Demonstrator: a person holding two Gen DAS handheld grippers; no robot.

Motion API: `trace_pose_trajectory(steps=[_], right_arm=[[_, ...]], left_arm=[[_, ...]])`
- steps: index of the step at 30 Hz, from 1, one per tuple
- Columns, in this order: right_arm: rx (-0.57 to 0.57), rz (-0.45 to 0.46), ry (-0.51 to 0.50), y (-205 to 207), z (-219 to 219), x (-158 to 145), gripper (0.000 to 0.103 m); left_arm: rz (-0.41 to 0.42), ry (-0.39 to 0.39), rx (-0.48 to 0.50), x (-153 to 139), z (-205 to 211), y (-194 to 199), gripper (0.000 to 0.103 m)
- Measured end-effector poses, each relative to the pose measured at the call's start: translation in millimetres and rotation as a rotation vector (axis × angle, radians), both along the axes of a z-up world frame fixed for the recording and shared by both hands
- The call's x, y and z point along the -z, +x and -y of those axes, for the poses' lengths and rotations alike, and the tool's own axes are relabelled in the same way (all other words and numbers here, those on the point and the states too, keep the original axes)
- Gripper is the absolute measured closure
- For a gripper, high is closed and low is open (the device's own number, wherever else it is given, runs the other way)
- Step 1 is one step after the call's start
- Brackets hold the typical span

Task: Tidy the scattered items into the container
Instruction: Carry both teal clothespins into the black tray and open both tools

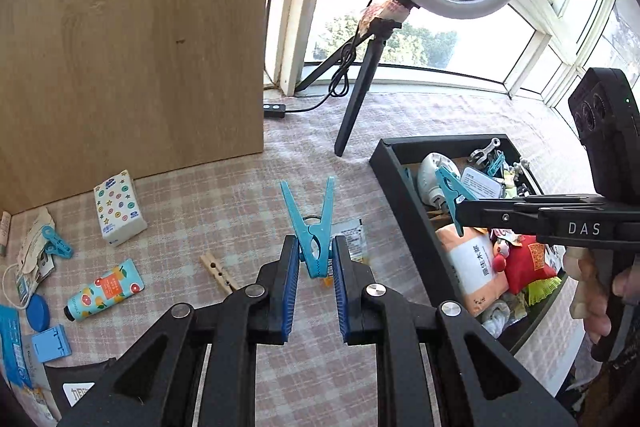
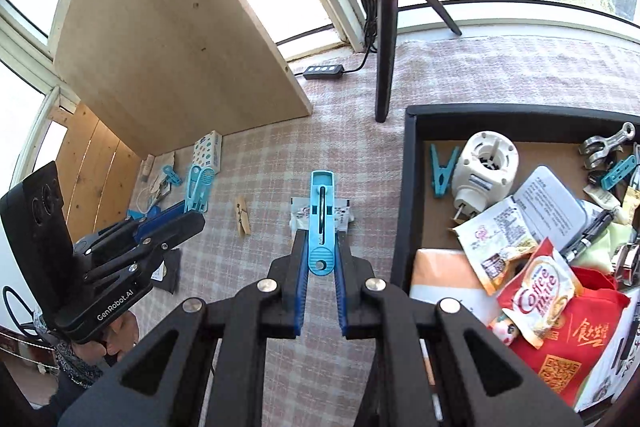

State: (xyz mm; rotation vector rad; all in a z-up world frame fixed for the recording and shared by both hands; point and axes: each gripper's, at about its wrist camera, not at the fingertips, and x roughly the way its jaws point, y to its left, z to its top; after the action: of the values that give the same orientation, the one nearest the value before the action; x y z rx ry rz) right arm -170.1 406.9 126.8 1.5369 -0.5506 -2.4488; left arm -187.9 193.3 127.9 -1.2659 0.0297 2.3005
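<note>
Centrally in the left wrist view, left gripper (image 1: 316,259) clamped on a blue clothespin (image 1: 313,229) standing prongs-up, with the black container (image 1: 404,187) at right and right gripper (image 1: 460,207) over it pinching a second blue clip (image 1: 450,193). Likewise in the right wrist view, right gripper (image 2: 320,263) shut on that blue clip (image 2: 321,223) at frame centre, left of the container (image 2: 408,187); left gripper (image 2: 192,211) at left, gripping its clothespin (image 2: 198,187).

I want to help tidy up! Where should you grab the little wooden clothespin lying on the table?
Grab the wooden clothespin across its two long flat sides, near the middle, coming straight down from above. It lies flat on the checked cloth with bare cloth around it, so fingers fit on both sides. Turn the gripper so the fingers sit crosswise to the slanted pin.
</note>
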Motion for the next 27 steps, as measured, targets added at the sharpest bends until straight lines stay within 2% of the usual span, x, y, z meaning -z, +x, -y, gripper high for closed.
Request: trace_pose_trajectory(steps=[5,8,9,10,11,12,14,16,21,27], right_arm=[[0.154,0.002,0.071,20.7,-86.9,-11.4,0.091],[0.231,0.003,0.141,32.3,-122.9,-12.4,0.091],[0.246,0.000,0.161,35.6,-131.4,-12.5,0.091],[0.256,-0.002,0.173,38.5,-138.9,-12.4,0.090],[0.270,0.003,0.185,41.4,-144.6,-12.0,0.081],[0.290,-0.002,0.201,45.4,-150.0,-13.2,0.070],[0.325,-0.030,0.234,55.4,-159.7,-18.9,0.057],[0.337,-0.035,0.248,60.6,-163.5,-21.2,0.056],[0.343,-0.027,0.206,65.0,-159.2,-16.8,0.056],[0.296,-0.036,0.197,70.1,-125.4,-16.0,0.056]], left_arm=[[-0.023,0.027,0.121,-16.0,-71.1,3.1,0.088],[-0.020,0.047,0.189,-22.6,-113.3,6.2,0.087],[-0.018,0.060,0.212,-24.4,-126.8,8.2,0.084],[-0.019,0.057,0.231,-25.7,-139.8,10.5,0.075],[-0.021,0.029,0.239,-25.7,-151.6,12.2,0.045],[-0.035,0.003,0.237,-25.9,-159.8,14.3,0.031],[-0.067,-0.010,0.235,-27.2,-165.4,19.2,0.036],[-0.046,-0.011,0.236,-23.7,-162.4,19.6,0.039],[-0.015,-0.044,0.189,-11.9,-140.4,17.7,0.046],[-0.027,-0.056,0.117,-20.2,-98.6,23.9,0.046]])
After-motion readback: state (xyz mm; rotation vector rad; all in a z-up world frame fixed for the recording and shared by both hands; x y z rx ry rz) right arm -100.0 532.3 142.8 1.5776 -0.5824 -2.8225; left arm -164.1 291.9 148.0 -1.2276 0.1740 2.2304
